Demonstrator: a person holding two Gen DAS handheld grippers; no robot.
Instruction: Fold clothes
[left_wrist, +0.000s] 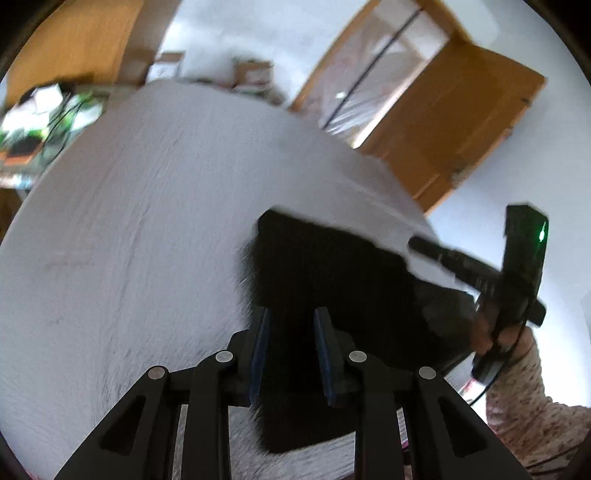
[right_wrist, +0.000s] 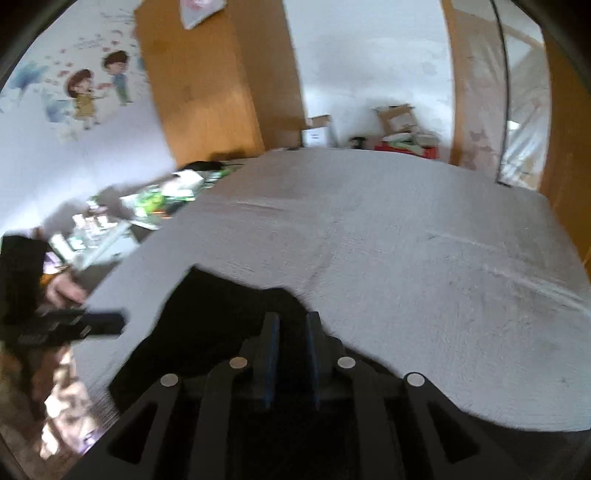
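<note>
I have both grippers over the bed (left_wrist: 129, 206), and the black garment (left_wrist: 325, 273) lies on the grey cover near my edge of it, already squared into a compact dark block. Both views are smeared with motion blur, so fine detail is lost.

My left gripper (left_wrist: 291, 343) points at the garment's near side. Its jaws stand apart with a clear gap, and I see dark cloth through that gap, but I cannot tell whether any of it sits between the pads or only lies beyond them.

My right gripper (right_wrist: 291, 350) hovers at the other side of the garment (right_wrist: 221, 317). Its jaws are narrower but not closed; whether they pinch fabric I cannot tell, since black on black hides it.

I judge the two are set on opposite sides so that I can take both ends at once and keep the next fold even.
</note>
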